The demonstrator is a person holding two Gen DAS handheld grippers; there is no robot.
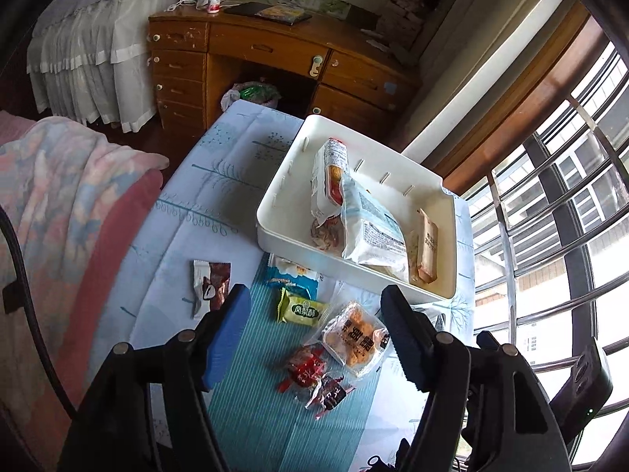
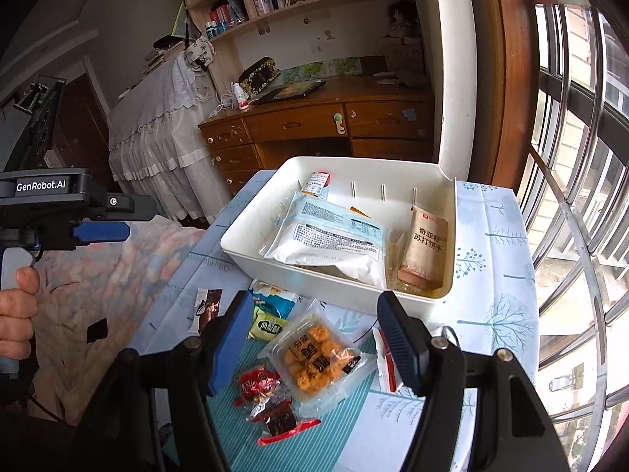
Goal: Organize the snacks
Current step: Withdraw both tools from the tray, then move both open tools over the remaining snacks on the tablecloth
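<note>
A white bin [image 1: 275, 232] [image 2: 243, 251] stands on the table and holds a large white-blue bag [image 1: 373, 224] [image 2: 326, 240], a brown cracker pack [image 1: 428, 247] [image 2: 426, 247] and a white-red pack [image 1: 328, 169]. Loose snacks lie in front of it: a clear pack of orange biscuits [image 1: 354, 338] [image 2: 318, 358], red packets [image 1: 310, 369] [image 2: 259, 385], a green packet [image 1: 300, 308] [image 2: 267, 328], a blue packet [image 1: 293, 273] [image 2: 273, 299] and a brown-white wrapper [image 1: 210, 287] [image 2: 206, 306]. My left gripper [image 1: 316, 330] and right gripper [image 2: 312, 342] hover open and empty above the loose snacks.
The table carries a pale tree-print cloth [image 2: 499, 275] and a teal striped mat [image 1: 259, 413]. A pink blanket [image 1: 59, 216] lies left. A wooden desk [image 1: 275, 59] stands behind. Window bars [image 2: 582, 236] run along the right. A white-red packet [image 2: 387, 358] lies by my right finger.
</note>
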